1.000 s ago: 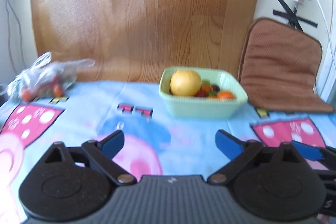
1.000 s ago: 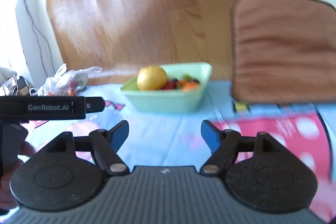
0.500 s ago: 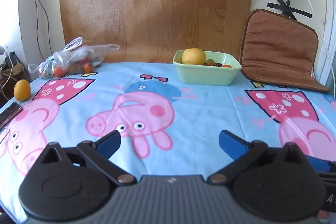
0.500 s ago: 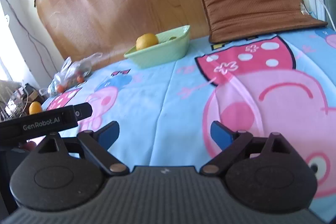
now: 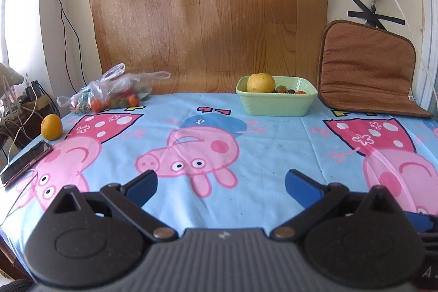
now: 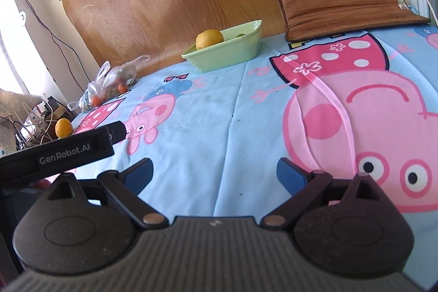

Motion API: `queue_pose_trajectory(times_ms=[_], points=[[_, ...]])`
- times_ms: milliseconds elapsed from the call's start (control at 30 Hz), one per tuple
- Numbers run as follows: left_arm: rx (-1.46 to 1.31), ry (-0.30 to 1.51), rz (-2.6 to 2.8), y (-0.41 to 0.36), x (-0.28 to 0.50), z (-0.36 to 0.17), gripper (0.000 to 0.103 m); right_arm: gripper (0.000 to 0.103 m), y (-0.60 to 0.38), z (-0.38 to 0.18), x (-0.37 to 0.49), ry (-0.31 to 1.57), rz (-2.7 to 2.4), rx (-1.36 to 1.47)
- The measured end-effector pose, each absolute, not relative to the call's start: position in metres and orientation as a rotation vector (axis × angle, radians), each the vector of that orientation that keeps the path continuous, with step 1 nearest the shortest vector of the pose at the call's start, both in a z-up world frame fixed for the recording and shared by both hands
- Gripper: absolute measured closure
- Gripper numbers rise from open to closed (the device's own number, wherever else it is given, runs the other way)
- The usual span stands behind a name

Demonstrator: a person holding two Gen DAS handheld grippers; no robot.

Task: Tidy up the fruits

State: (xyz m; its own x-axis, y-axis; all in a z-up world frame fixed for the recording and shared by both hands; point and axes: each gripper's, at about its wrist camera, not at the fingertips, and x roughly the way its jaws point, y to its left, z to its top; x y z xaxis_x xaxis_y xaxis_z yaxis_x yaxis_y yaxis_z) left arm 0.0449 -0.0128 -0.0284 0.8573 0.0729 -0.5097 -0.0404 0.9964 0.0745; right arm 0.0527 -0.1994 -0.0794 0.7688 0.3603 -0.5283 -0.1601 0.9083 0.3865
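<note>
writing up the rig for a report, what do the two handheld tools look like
Both look alike. The left tool and the right tool each have a ribbed dark grey body, two rounded black plates with a raised disc and a triangular cut-out, black link arms on brass-coloured rivets, and blue fingertips. In the right wrist view the left tool's black side reads GenRobot.AI in white. No cables or sleeves show.

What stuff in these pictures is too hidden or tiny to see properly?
- Small fruits in the green bowl: right wrist view, hidden by its wall and the big orange fruit.
- Contents of the plastic bag: left wrist view, crumpled film blurs them.
- Phone: left wrist view, partly cut off by the edge.
</note>
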Motion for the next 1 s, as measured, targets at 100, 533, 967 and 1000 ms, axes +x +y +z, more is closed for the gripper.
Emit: queue_pose_trajectory(times_ms=[100, 533, 967, 1000], points=[[0.062, 0.522, 0.07, -0.012, 0.04, -0.026, 0.0, 0.005, -0.198, -0.076, 0.048, 0.627, 0.293, 0.323], [0.068, 0.497, 0.109, -0.008, 0.023, -0.021, 0.0, 0.005, -0.193, -0.067, 0.031, 0.605, 0.305, 0.307], [0.073, 0.506, 0.13, -0.005, 0.024, -0.025, 0.0, 0.005, -0.191, -0.068, 0.03, 0.611, 0.301, 0.3], [0.076, 0.504, 0.137, -0.004, 0.024, -0.025, 0.0, 0.005, -0.191, -0.068, 0.031, 0.611, 0.301, 0.3]])
